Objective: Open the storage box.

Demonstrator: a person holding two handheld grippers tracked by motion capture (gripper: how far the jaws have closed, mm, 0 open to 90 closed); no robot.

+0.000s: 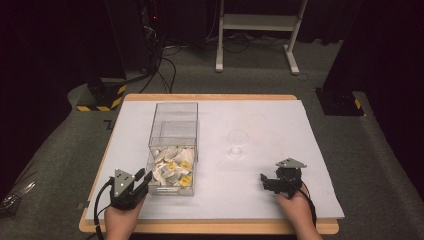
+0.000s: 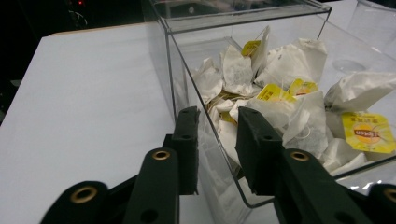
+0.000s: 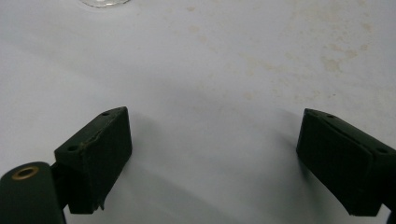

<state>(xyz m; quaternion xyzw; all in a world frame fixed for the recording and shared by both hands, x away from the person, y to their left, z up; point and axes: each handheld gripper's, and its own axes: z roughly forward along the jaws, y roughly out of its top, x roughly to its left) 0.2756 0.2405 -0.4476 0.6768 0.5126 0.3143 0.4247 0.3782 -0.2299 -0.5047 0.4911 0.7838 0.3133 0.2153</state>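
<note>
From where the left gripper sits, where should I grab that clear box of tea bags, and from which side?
Take the clear box by its near left wall, from above and the near side. The left gripper already straddles that thin upright wall at the corner, one jaw outside, one inside beside the tea bags. Its rim is open.

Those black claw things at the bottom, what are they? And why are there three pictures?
They are grabbing tools that a person holds, one in each hand. The top picture looks down from above the white table. The other two come from small cameras riding on each tool.

On the table stands a clear plastic box full of tea bags, and a clear glass stands beside it.

The left gripper sits at the box's near corner, its jaws a little apart, one on each side of the wall, not squeezing it. The right gripper rests wide open over bare table. Neither holds anything.
</note>
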